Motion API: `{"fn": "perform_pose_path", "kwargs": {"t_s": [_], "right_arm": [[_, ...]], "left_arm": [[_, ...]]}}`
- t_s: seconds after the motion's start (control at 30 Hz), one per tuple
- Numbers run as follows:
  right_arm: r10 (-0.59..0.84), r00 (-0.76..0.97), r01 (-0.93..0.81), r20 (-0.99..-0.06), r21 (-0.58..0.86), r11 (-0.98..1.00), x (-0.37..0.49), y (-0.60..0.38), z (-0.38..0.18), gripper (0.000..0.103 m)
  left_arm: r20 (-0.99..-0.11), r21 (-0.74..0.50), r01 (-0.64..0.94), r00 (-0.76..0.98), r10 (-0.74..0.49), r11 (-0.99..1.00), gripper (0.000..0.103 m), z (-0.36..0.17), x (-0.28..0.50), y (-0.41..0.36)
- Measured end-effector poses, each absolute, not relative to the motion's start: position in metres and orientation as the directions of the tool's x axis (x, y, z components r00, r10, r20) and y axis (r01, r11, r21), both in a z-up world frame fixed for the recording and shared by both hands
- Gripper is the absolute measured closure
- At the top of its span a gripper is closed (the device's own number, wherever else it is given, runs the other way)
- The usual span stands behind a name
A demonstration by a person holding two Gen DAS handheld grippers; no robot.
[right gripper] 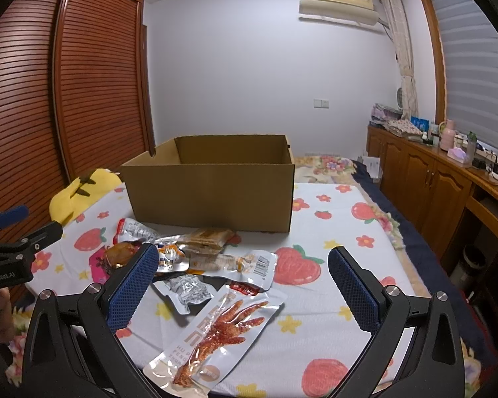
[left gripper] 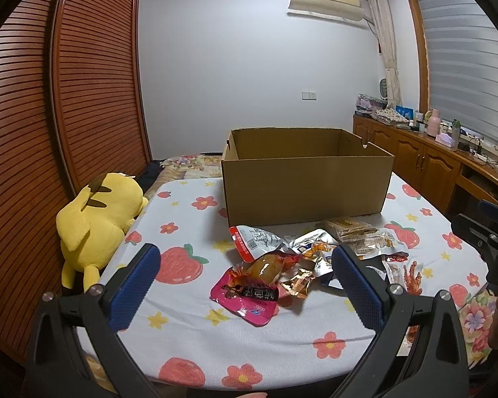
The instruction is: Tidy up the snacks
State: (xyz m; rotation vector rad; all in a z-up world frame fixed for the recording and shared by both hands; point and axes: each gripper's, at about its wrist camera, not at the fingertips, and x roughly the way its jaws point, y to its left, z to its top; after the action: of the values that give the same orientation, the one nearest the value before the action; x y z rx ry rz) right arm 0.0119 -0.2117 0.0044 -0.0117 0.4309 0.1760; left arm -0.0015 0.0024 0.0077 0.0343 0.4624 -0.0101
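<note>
While both of your tools hang over the near edge of the fruit-print surface (left gripper: 189, 341), nothing is gripped yet: the left tool (left gripper: 245, 285) stands released with its blue pads wide apart, and the right tool (right gripper: 244, 283) is spread just as wide and empty.

Take the cardboard box (left gripper: 307, 185) as your landmark. Nearest to you, well in front of the box, the chicken-foot packet (right gripper: 215, 328) lies flat between the right tool's pads. A little closer to the box sits the pink packet (left gripper: 249, 293), framed by the left tool, with the brown-filled pouch (left gripper: 265, 267) resting on its upper edge. Behind these the pile thickens: silver pouches (right gripper: 182, 288), a long clear packet with a barcode (right gripper: 242, 265), and the red-and-white bag (left gripper: 254, 242), and the biscuit packs (left gripper: 348, 229) just in front of the box's near wall. To the box's left, a yellow plush toy (left gripper: 96, 219) lies off the surface's edge.

As far as you can see into the box, it holds nothing, though its floor is hidden. So I judge the organizing barely begun: every visible snack remains outside, waiting to be carried in one by one.
</note>
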Motion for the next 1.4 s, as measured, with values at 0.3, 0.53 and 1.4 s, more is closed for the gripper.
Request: {"fn": "perform_pose_path", "kwargs": {"t_s": [0.3,0.53,1.4], "right_arm": [[0.168,0.893,-0.173,-0.417,0.026,0.985,0.012,-0.2113,0.004,0.0],[0.168,0.894,-0.172,-0.415,0.028,0.985,0.0116,-0.2113,0.004,0.0],[0.168,0.895,-0.171,-0.414,0.029,0.985,0.0112,-0.2128,0.004,0.0]], "left_arm": [[-0.442,0.033,0.016,0.897,0.001,0.999,0.0,0.0103,-0.0036,0.0023],[-0.439,0.034,0.014,0.899,0.002,0.999,0.0,0.0115,-0.004,0.0026],[-0.438,0.033,0.014,0.899,0.002,0.999,0.0,0.0113,-0.0049,0.0016]]}}
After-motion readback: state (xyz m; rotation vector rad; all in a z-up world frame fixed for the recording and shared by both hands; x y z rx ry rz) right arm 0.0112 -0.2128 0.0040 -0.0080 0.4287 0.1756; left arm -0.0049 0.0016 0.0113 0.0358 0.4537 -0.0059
